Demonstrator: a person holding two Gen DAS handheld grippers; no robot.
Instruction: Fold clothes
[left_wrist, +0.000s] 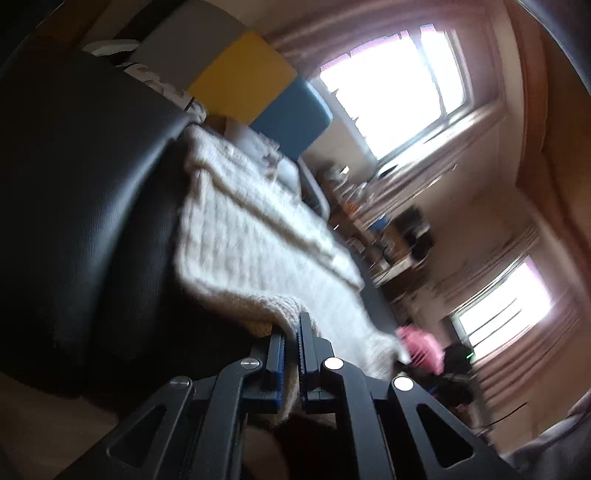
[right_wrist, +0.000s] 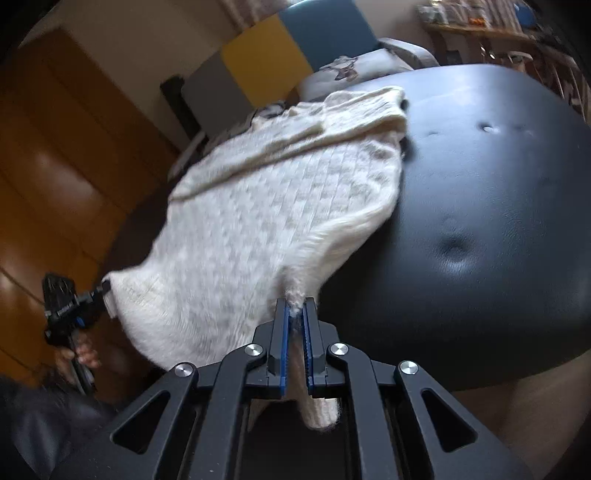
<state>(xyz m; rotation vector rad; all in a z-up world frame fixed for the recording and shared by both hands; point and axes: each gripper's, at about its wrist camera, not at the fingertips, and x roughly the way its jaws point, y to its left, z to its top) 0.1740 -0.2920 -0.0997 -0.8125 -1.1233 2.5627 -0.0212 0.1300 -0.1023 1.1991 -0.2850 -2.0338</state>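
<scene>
Right wrist view: both my tongs, right gripper (right_wrist: 294, 314) and left gripper (left_wrist: 291, 332), pinch the cream knitted sweater (right_wrist: 266, 206), half-lifted off the black padded leather seat (right_wrist: 480, 221), fold unfinished.

a broad black leather cushion (right_wrist: 480, 229) with dimpled tufting fills the foreground; it appears as a dark padded mass (left_wrist: 81, 206) in the left wrist view. behind it stands a panel of grey, yellow (left_wrist: 243, 74) and blue (left_wrist: 291, 114) blocks, also visible in the right wrist view (right_wrist: 266, 59). two bright windows (left_wrist: 391, 92) (left_wrist: 502, 306) glare white, framed by pinkish pleated curtains (left_wrist: 532, 347). a cluttered shelf (left_wrist: 391, 236) runs along the cream wall between them, too blurred to itemise. warm brown wooden doors (right_wrist: 55, 155) line the other side. daylight is strong, the interior dim.
</scene>
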